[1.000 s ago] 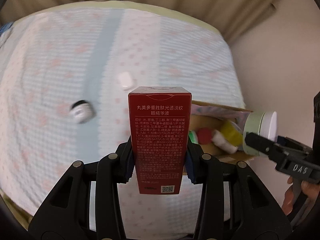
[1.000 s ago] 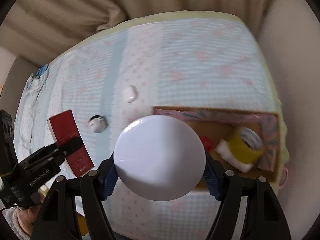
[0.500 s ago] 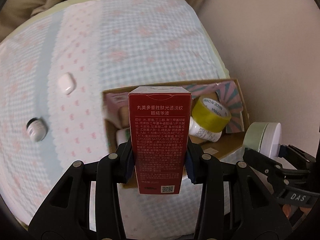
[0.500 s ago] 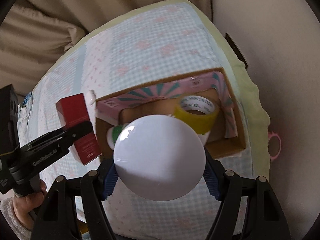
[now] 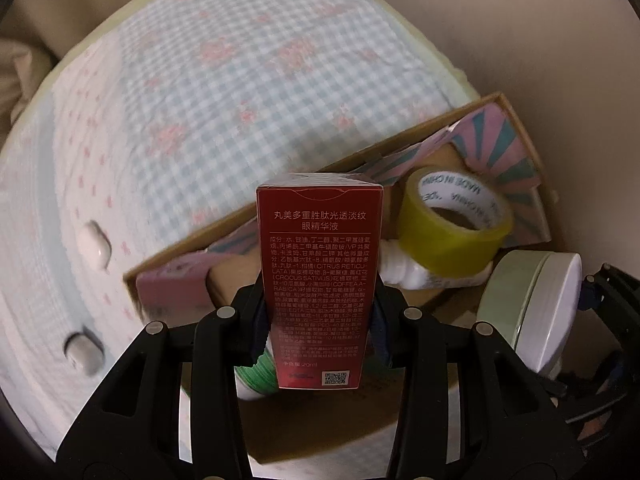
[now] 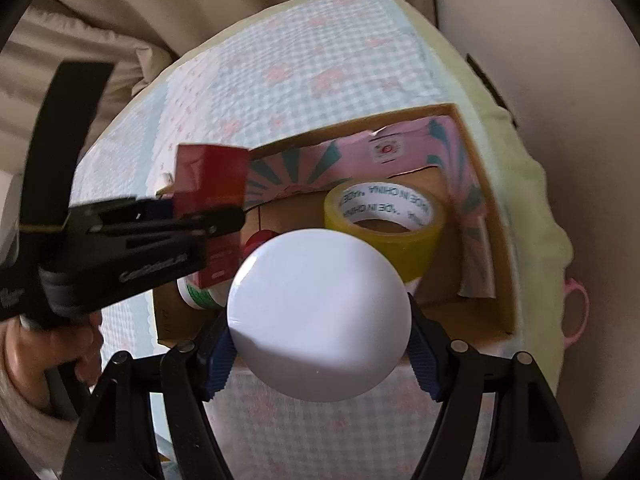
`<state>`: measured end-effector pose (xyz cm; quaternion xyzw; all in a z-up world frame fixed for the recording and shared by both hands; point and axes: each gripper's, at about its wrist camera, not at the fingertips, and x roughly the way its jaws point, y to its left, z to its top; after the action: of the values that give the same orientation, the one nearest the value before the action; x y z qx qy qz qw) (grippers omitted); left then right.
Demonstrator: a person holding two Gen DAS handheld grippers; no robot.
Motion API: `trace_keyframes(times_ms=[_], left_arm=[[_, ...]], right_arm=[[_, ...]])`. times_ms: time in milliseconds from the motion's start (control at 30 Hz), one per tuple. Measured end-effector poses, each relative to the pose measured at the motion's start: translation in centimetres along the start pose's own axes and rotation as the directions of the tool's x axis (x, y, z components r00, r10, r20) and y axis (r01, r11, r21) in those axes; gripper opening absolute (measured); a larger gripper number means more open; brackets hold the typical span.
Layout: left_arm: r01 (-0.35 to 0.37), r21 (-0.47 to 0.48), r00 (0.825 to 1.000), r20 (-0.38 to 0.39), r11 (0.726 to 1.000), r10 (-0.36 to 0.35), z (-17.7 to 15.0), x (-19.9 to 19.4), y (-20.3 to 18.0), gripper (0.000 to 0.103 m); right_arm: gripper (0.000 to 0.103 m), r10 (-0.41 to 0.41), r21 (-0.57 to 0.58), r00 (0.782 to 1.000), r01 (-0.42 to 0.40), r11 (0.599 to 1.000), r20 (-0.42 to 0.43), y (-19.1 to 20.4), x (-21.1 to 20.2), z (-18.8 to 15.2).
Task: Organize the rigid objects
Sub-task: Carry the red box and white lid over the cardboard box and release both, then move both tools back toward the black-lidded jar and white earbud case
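Note:
My left gripper (image 5: 318, 316) is shut on a tall red carton (image 5: 320, 276) with white print, held upright over the left end of an open cardboard box (image 5: 516, 120). My right gripper (image 6: 318, 354) is shut on a round jar with a white lid (image 6: 320, 320), held over the box's near edge. The jar also shows in the left wrist view (image 5: 532, 308), pale green with a white lid. The red carton (image 6: 212, 184) and left gripper show in the right wrist view. Inside the box (image 6: 492, 216) lie a yellow tape roll (image 6: 384, 224), a white bottle (image 5: 404, 272) and a green-capped item (image 5: 256, 376).
The box sits at the right end of a bed with a blue-and-pink checked cover (image 5: 248, 80). A white earbud-like case (image 5: 96, 246) and a small round jar (image 5: 82, 350) lie on the cover left of the box. A wall stands right of the bed. A pink handle (image 6: 578, 308) hangs at the bed's edge.
Both grippers have moved right and closer to the box with their objects still held. The box now fills more of both views and the loose items slid left.

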<state>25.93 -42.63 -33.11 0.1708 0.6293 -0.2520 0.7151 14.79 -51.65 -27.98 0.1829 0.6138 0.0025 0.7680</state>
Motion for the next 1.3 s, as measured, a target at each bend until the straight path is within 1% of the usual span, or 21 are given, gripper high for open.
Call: trace_keyframes(times_ms=[67, 133, 167, 200, 233, 267, 300, 333, 433, 500, 600, 733, 833, 933, 1033, 1167, 1300], left_arm=[[-0.006, 0.031, 1.0, -0.015, 1.0, 0.007, 0.2, 0.4, -0.2, 0.038], [0.012, 0.052, 0.999, -0.038, 0.999, -0.011, 0.5, 0.9, -0.3, 0.038], [0.015, 0.068, 0.999, -0.045, 0.998, -0.012, 0.6, 0.9, -0.5, 0.042], [0.004, 0.083, 0.999, -0.037, 0.997, -0.001, 0.7, 0.7, -0.7, 0.053], [-0.015, 0.102, 1.0, -0.024, 0.995, 0.018, 0.7, 0.3, -0.9, 0.099], [-0.035, 0.117, 0.999, -0.008, 0.993, 0.036, 0.7, -0.1, -1.0, 0.103], [-0.039, 0.127, 0.999, 0.005, 0.991, 0.039, 0.7, -0.6, -1.0, 0.103], [-0.041, 0.133, 0.999, 0.012, 0.99, 0.04, 0.6, -1.1, -1.0, 0.103], [-0.072, 0.128, 0.997, 0.025, 0.989, 0.07, -0.1, -2.3, -0.4, 0.103], [-0.071, 0.109, 0.997, 0.023, 0.992, 0.069, -0.7, -2.7, 0.2, 0.103], [-0.047, 0.069, 0.999, 0.007, 0.997, 0.046, -1.9, -2.9, 1.0, 0.103], [-0.034, 0.034, 0.999, 0.002, 0.999, 0.034, -3.4, -3.3, 1.7, 0.103], [-0.025, 0.018, 0.999, 0.031, 1.0, 0.024, -4.5, -4.6, 2.3, 0.103], [-0.02, 0.011, 0.998, 0.063, 1.0, 0.02, -5.3, -6.2, 2.9, 0.103], [-0.015, 0.005, 0.994, 0.106, 1.0, 0.015, -6.5, -8.4, 3.6, 0.103], [-0.006, -0.009, 0.986, 0.166, 1.0, 0.007, -8.6, -11.7, 4.9, 0.103], [0.014, -0.034, 0.976, 0.22, 0.999, -0.007, -11.2, -15.1, 6.6, 0.103]], right_arm=[[0.069, 0.009, -0.014, 1.0, -0.009, 1.0, -0.004, 0.2, 0.7, -0.1], [0.07, 0.013, -0.032, 1.0, -0.013, 0.999, -0.005, 0.4, 1.3, -0.2], [0.07, 0.015, -0.04, 1.0, -0.015, 0.999, -0.004, 0.5, 1.4, -0.2], [0.07, 0.018, -0.049, 1.0, -0.019, 0.999, -0.008, 0.7, 1.7, -0.2], [0.072, 0.022, -0.057, 1.0, -0.024, 0.998, -0.021, 0.8, 2.0, -0.2], [0.075, 0.023, -0.067, 0.999, -0.025, 0.997, -0.03, 0.9, 2.3, -0.3], [0.096, 0.027, -0.081, 1.0, -0.028, 0.996, -0.01, 1.0, 2.1, -0.5], [0.103, 0.037, -0.092, 0.999, -0.036, 0.995, 0.012, 1.1, 1.8, -0.7], [0.103, 0.064, -0.103, 0.993, -0.054, 0.993, 0.098, 0.9, 0.5, -1.6], [0.103, 0.045, -0.102, 0.989, -0.031, 0.994, 0.14, 0.6, -0.1, -2.1], [0.103, 0.023, -0.078, 0.992, -0.013, 0.997, 0.123, 0.0, -0.2, -2.7], [0.103, -0.015, -0.06, 0.993, 0.022, 0.998, 0.121, -0.4, -0.6, -2.9], [0.103, -0.026, -0.047, 0.992, 0.032, 0.998, 0.125, -0.6, -1.4, -2.9], [0.103, -0.048, -0.05, 0.99, 0.055, 0.997, 0.129, 0.1, -2.3, -2.5], [0.103, -0.069, -0.055, 0.987, 0.078, 0.995, 0.147, 1.1, -4.1, -2.7], [0.103, -0.091, -0.056, 0.979, 0.102, 0.993, 0.181, 3.2, -6.9, -3.2], [0.103, -0.123, -0.069, 0.972, 0.14, 0.988, 0.201, 6.5, -9.6, -4.4]])
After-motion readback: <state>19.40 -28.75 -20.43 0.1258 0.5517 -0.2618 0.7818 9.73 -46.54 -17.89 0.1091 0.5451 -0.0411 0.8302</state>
